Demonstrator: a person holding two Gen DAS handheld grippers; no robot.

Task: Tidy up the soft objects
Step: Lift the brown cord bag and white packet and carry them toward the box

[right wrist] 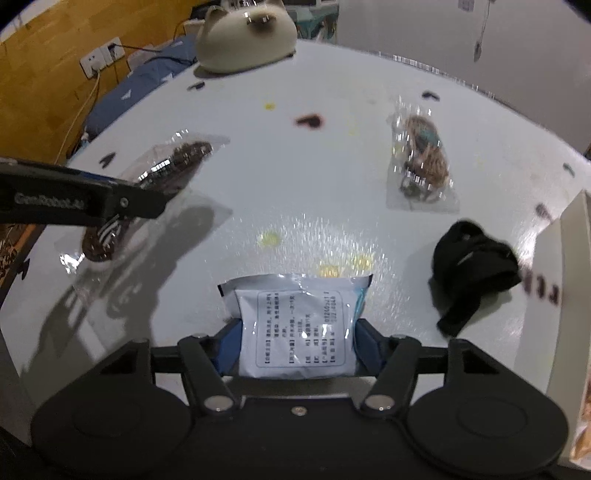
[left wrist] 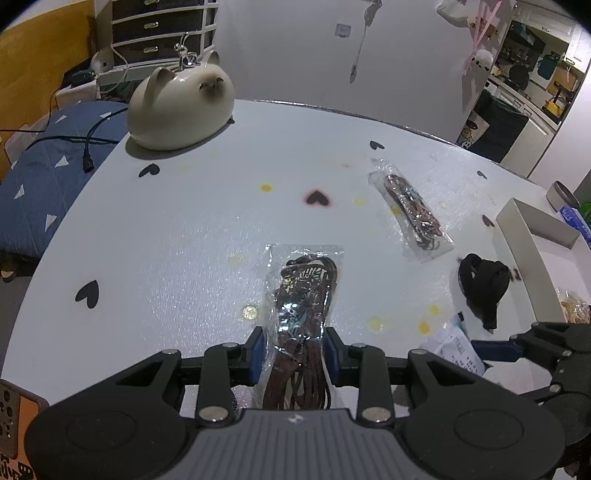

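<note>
My left gripper (left wrist: 294, 349) is shut on a clear bag of brown cords (left wrist: 303, 295), held above the white table (left wrist: 166, 240); the bag also shows in the right wrist view (right wrist: 170, 162). My right gripper (right wrist: 297, 341) is shut on a white printed packet (right wrist: 299, 325), also visible at the right of the left wrist view (left wrist: 458, 347). A second clear bag of cords (left wrist: 412, 210) (right wrist: 423, 162) lies flat further back. A black fabric piece (left wrist: 482, 286) (right wrist: 471, 266) lies by the white box (left wrist: 517, 236) (right wrist: 569, 295) at the right.
A cream ceramic cat (left wrist: 181, 103) (right wrist: 245, 35) sits at the table's far left. A coin (left wrist: 249, 312) lies near the left fingers. A blue cushion with cables (left wrist: 48, 173) is beyond the left edge. Black heart stickers dot the table.
</note>
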